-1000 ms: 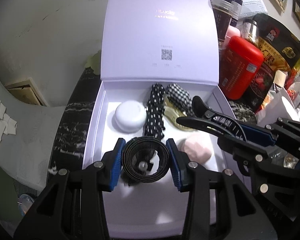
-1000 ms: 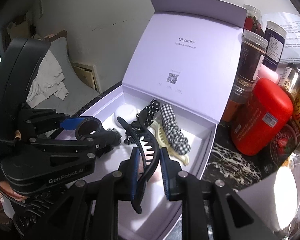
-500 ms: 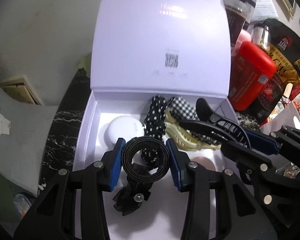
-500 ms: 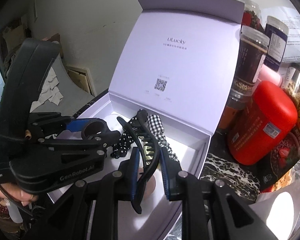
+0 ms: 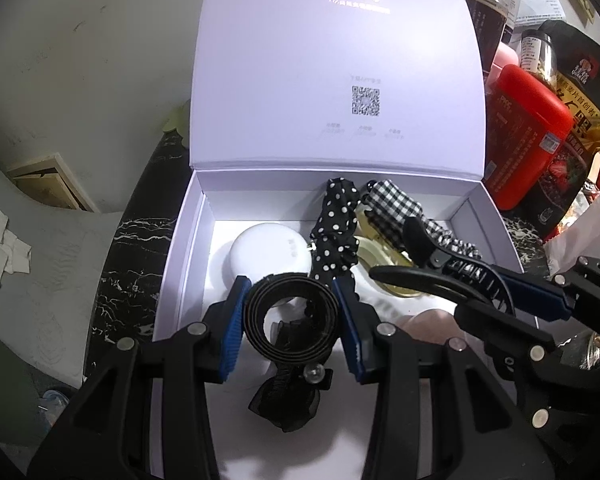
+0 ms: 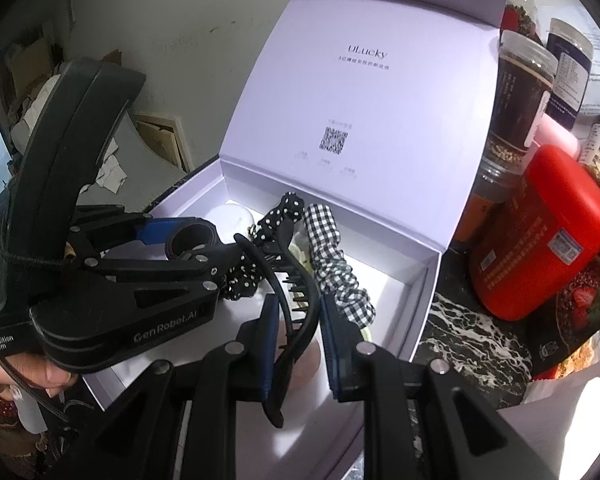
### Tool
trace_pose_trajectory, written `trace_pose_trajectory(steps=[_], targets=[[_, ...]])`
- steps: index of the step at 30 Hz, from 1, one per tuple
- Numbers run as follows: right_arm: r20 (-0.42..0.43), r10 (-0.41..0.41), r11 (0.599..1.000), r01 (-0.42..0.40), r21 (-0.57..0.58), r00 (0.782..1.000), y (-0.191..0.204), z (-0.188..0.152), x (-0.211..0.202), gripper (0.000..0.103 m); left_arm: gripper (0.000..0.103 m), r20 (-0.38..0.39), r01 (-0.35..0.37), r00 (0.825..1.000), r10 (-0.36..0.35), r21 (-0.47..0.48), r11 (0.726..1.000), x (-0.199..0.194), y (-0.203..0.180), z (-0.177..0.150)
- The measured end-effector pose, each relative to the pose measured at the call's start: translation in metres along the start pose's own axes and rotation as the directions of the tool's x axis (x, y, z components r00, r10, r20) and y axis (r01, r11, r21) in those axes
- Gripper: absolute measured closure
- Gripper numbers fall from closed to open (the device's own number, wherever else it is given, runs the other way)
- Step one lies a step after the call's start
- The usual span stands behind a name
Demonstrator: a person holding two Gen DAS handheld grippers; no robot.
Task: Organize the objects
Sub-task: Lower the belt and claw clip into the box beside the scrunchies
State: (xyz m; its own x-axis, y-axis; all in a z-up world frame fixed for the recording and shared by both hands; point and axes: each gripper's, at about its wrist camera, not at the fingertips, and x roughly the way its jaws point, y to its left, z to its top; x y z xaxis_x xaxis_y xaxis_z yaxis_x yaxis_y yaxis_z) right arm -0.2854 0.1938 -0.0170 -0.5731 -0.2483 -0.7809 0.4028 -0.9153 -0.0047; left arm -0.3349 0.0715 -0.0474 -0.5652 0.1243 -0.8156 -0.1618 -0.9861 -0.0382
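Pale lilac gift box [image 5: 180, 264] w/ raised lid is sitting open on a black marble worktop [image 5: 132, 248]. Left claw [image 5: 292, 316] is clamping a black elastic hair band [image 5: 288, 322] over the box's near-left part. Right claw [image 6: 296, 324] is pinching a black hair clip [image 6: 288, 280] above the box, near a polka-dot scrunchie [image 5: 336, 228] & checked scrunchie [image 5: 396, 212] inside. Red canister [image 5: 524, 136] is standing at right.

"uLucky" on the box lid [image 6: 364, 80]; "GenRobot.AI" on the left gripper [image 6: 192, 242].

Lighting: dim room; glare on open lilac cardboard box lid [image 5: 336, 80]; fisheye-warped, dark-vignetted corners; focus sharp.
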Motion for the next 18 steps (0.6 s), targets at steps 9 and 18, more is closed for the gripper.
trace_pose_trajectory(steps=[9, 18], targets=[[-0.033, 0.004, 1.0, -0.004, -0.001, 0.999, -0.001, -0.003, 0.007, 0.083, 0.063, -0.013, 0.0, 1.0, 0.0, 0.003, 1.0, 0.002, -0.002, -0.001], [-0.078, 0.007, 1.0, -0.007, 0.002, 0.997, -0.004, -0.007, 0.019, 0.083, 0.063, -0.044, 0.005, 0.999, -0.005, 0.0, 1.0, 0.007, -0.004, -0.002]])
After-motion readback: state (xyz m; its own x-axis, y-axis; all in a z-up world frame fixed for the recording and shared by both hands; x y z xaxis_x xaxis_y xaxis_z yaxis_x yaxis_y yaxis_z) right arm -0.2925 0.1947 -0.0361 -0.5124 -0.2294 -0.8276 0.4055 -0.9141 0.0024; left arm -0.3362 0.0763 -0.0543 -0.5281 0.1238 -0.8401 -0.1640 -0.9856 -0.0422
